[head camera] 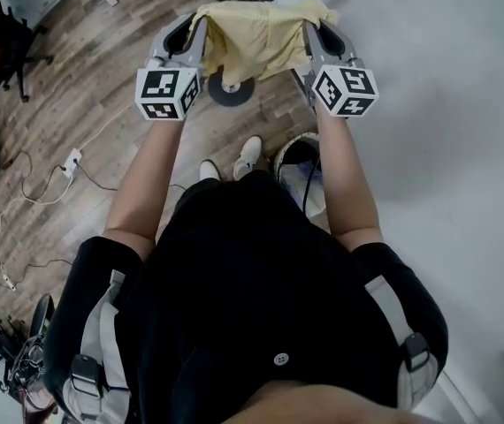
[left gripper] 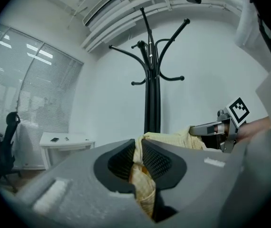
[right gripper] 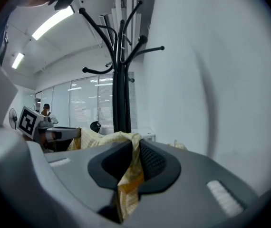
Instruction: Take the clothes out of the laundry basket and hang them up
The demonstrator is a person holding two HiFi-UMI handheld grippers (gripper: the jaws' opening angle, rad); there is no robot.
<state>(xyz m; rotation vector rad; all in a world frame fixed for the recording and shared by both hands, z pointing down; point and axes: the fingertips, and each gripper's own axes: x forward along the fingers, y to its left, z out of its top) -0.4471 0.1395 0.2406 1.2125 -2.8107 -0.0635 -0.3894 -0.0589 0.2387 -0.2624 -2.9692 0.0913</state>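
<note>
A pale yellow garment (head camera: 261, 34) hangs stretched between my two grippers, held up in front of a black coat stand (left gripper: 150, 75). My left gripper (head camera: 201, 26) is shut on the garment's left edge; in the left gripper view the yellow cloth (left gripper: 140, 177) is pinched between the ribbed pads. My right gripper (head camera: 309, 34) is shut on the right edge, with the cloth (right gripper: 131, 167) squeezed between its pads. The coat stand (right gripper: 121, 75) rises straight ahead in the right gripper view, several curved hooks at its top. A laundry basket (head camera: 294, 159) stands by the person's feet, mostly hidden by the right forearm.
The stand's round base (head camera: 231, 89) sits on the wood floor below the garment. A white wall (head camera: 446, 104) runs along the right. A white desk (left gripper: 66, 141) and a black office chair (head camera: 4, 47) are at the left, cables and a power strip (head camera: 72, 162) on the floor.
</note>
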